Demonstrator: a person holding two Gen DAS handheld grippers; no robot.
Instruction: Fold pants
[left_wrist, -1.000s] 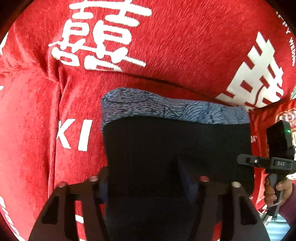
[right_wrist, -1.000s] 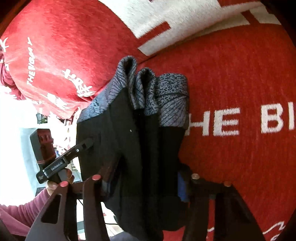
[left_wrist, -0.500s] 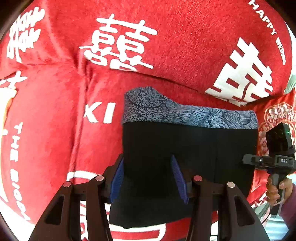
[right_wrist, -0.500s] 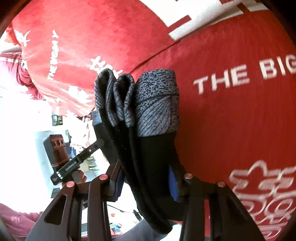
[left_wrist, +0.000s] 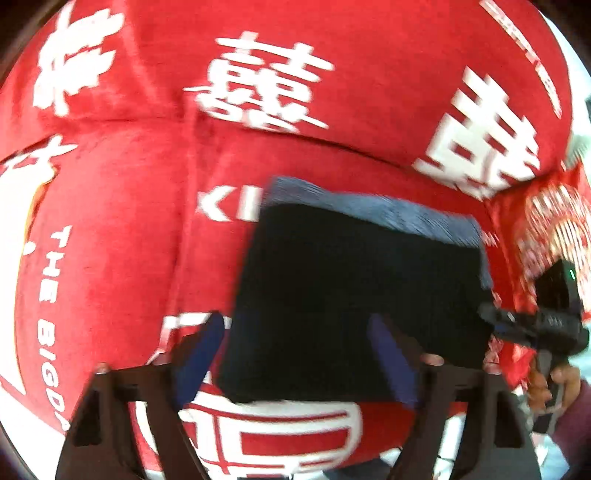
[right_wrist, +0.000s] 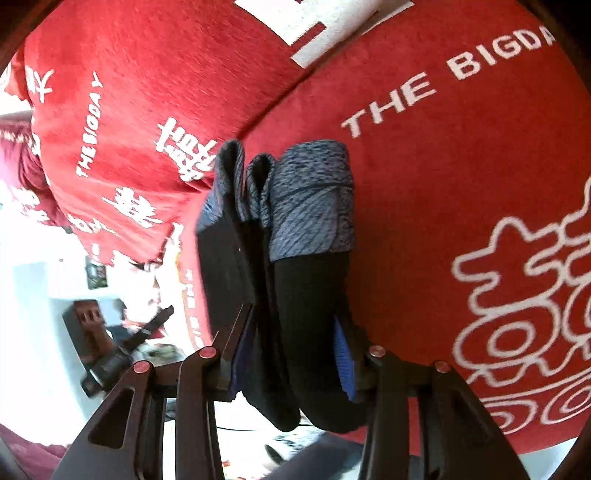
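Note:
The pants (left_wrist: 354, 295) are folded into a thick black stack with a grey-blue patterned waistband at the far end, lying on the red sofa cover (left_wrist: 110, 236). My left gripper (left_wrist: 295, 343) is open, its blue-padded fingers spread either side of the stack's near edge, not squeezing it. In the right wrist view the stack (right_wrist: 295, 295) shows edge-on with several layers. My right gripper (right_wrist: 291, 350) has its blue pads pressed on both sides of the stack's end and is shut on it. The right gripper also shows in the left wrist view (left_wrist: 546, 325).
The red plush cover with white characters and lettering drapes the sofa seat and back (right_wrist: 461, 184). A red patterned cushion (left_wrist: 546, 221) lies at the right. The seat's front edge and a bright room (right_wrist: 37, 314) lie beyond. A hand (left_wrist: 557, 384) holds the right gripper.
My left gripper has opened wider and drawn back from the stack, which now lies farther ahead and to the right. My right gripper stays clamped on the stack's end.

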